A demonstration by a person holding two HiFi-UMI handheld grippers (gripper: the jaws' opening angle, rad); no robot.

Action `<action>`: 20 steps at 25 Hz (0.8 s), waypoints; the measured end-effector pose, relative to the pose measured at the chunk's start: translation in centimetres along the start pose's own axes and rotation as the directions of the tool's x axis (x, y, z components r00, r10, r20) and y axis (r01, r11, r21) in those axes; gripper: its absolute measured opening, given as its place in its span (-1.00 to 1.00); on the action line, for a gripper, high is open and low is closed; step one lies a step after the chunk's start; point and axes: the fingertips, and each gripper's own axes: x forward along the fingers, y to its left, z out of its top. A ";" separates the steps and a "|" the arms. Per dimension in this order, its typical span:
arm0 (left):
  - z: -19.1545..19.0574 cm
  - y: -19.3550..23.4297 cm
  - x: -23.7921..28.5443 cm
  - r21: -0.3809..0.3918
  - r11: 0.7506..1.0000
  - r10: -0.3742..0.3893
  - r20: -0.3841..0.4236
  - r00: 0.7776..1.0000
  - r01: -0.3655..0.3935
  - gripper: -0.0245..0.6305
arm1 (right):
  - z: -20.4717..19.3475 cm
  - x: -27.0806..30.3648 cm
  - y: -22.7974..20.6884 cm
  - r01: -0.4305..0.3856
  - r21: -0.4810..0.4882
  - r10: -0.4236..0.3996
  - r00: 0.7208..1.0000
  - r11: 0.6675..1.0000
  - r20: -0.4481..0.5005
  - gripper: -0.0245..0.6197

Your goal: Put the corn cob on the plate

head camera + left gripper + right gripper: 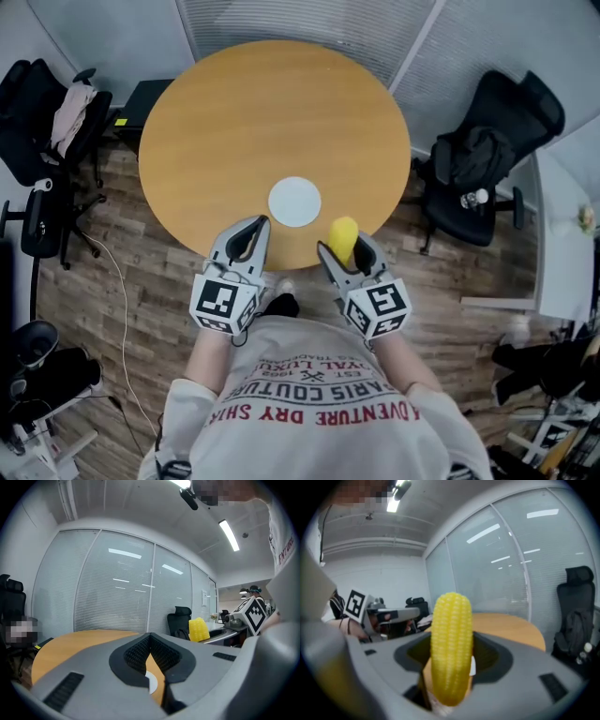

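We hold our grippers side by side: left gripper (251,231) closed on nothing, right gripper (343,253) clamping the corn cob (451,648).

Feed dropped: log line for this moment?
right gripper: shut on corn | left gripper: shut, empty | plate: bare, on table | corn: not yet on plate
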 end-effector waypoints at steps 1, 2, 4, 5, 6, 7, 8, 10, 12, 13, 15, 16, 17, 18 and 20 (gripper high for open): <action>0.0 0.6 0.9 0.004 1.000 -0.002 0.000 1.000 0.002 -0.82 | 0.0 1.1 -0.5 -0.004 -0.001 0.004 1.000 1.000 -0.011 -0.09; 0.0 1.3 1.7 0.009 1.000 -0.003 -0.001 1.000 0.003 -0.82 | 0.0 2.1 -1.1 -0.007 -0.002 0.007 1.000 1.000 -0.021 -0.09; -0.1 2.6 3.4 0.018 1.000 0.000 0.000 1.000 0.000 -0.82 | -0.3 4.3 -2.3 -0.013 -0.002 0.013 0.999 1.000 -0.046 -0.09; -0.1 3.3 4.1 0.022 1.000 0.003 0.000 1.000 -0.003 -0.82 | -0.6 5.4 -2.8 -0.017 -0.001 0.017 0.998 1.000 -0.061 -0.09; -0.2 3.9 4.7 0.024 1.000 0.007 -0.001 1.000 -0.006 -0.82 | -0.9 6.4 -3.3 -0.021 0.000 0.021 0.997 1.000 -0.077 -0.09; -0.3 4.5 5.1 0.025 1.000 0.011 -0.004 1.000 -0.011 -0.82 | -1.3 7.3 -3.6 -0.026 0.002 0.026 0.995 1.000 -0.096 -0.09; -0.4 5.1 5.5 0.023 1.000 0.017 -0.008 1.000 -0.017 -0.82 | -1.7 8.1 -3.9 -0.032 0.004 0.032 0.993 0.999 -0.114 -0.09; -0.8 6.1 6.0 0.021 0.999 0.034 -0.017 0.999 -0.034 -0.82 | -2.5 9.7 -4.5 -0.045 0.007 0.046 0.988 0.999 -0.150 -0.09; -1.3 6.9 6.5 0.021 0.998 0.055 -0.027 0.998 -0.054 -0.82 | -3.2 11.0 -4.9 -0.065 0.007 0.066 0.981 0.998 -0.182 -0.09; -1.6 7.1 6.7 0.016 0.998 0.064 -0.034 0.997 -0.064 -0.82 | -3.5 11.6 -5.1 -0.078 0.007 0.078 0.977 0.997 -0.199 -0.09; -2.2 7.5 6.9 -0.003 0.996 0.086 -0.046 0.995 -0.086 -0.82 | -4.4 12.7 -5.4 -0.103 0.009 0.103 0.966 0.995 -0.239 -0.09; -2.4 7.7 7.0 -0.010 0.995 0.098 -0.051 0.994 -0.098 -0.82 | -5.0 13.3 -5.6 -0.114 0.011 0.113 0.958 0.993 -0.262 -0.09; -2.6 7.9 7.1 -0.009 0.994 0.109 -0.053 0.993 -0.110 -0.82 | -5.6 13.9 -5.8 -0.124 0.011 0.122 0.950 0.992 -0.289 -0.09; -2.9 8.2 7.2 -0.005 0.993 0.120 -0.055 0.991 -0.121 -0.82 | -6.2 14.5 -6.0 -0.135 0.009 0.131 0.938 0.991 -0.320 -0.09; -3.5 8.6 7.4 -0.004 0.989 0.145 -0.063 0.987 -0.146 -0.82 | -7.7 15.5 -6.3 -0.158 0.001 0.145 0.908 0.988 -0.392 -0.09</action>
